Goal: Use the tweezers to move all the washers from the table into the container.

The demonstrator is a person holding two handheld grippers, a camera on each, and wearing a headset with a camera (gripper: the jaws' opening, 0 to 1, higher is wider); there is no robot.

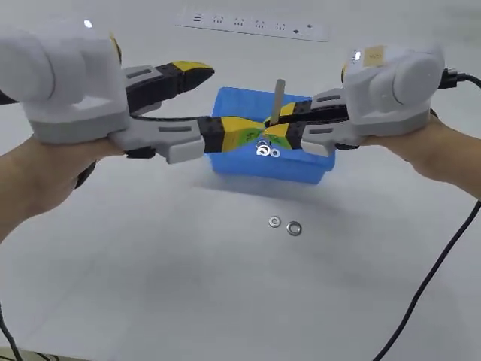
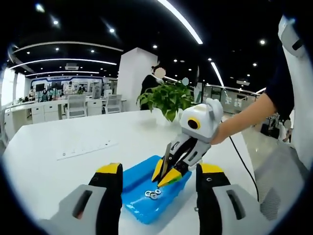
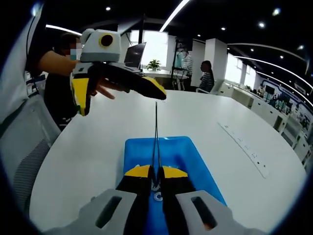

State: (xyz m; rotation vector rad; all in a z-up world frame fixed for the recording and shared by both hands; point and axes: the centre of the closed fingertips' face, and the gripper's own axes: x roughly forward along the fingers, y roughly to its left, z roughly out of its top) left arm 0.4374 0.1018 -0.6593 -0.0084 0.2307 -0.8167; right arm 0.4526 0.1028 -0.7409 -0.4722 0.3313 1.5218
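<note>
A blue container (image 1: 270, 170) sits mid-table with several washers (image 1: 264, 150) inside. Two more washers (image 1: 274, 222) (image 1: 294, 228) lie on the white table just in front of it. My right gripper (image 1: 274, 128) reaches over the container from the right, shut on thin metal tweezers (image 1: 279, 96). In the right gripper view the tweezers (image 3: 156, 127) run forward from the shut jaws (image 3: 156, 171) over the container (image 3: 181, 156). My left gripper (image 1: 229, 105) hovers at the container's left edge, open and holding nothing. Its view shows the container (image 2: 139, 176), the washers (image 2: 152, 195) and the tweezers (image 2: 166, 154).
A white power strip (image 1: 252, 24) lies at the far edge of the table. A black cable (image 1: 428, 278) trails from the right gripper across the table's right side. A potted plant (image 2: 168, 98) and a person stand beyond the table.
</note>
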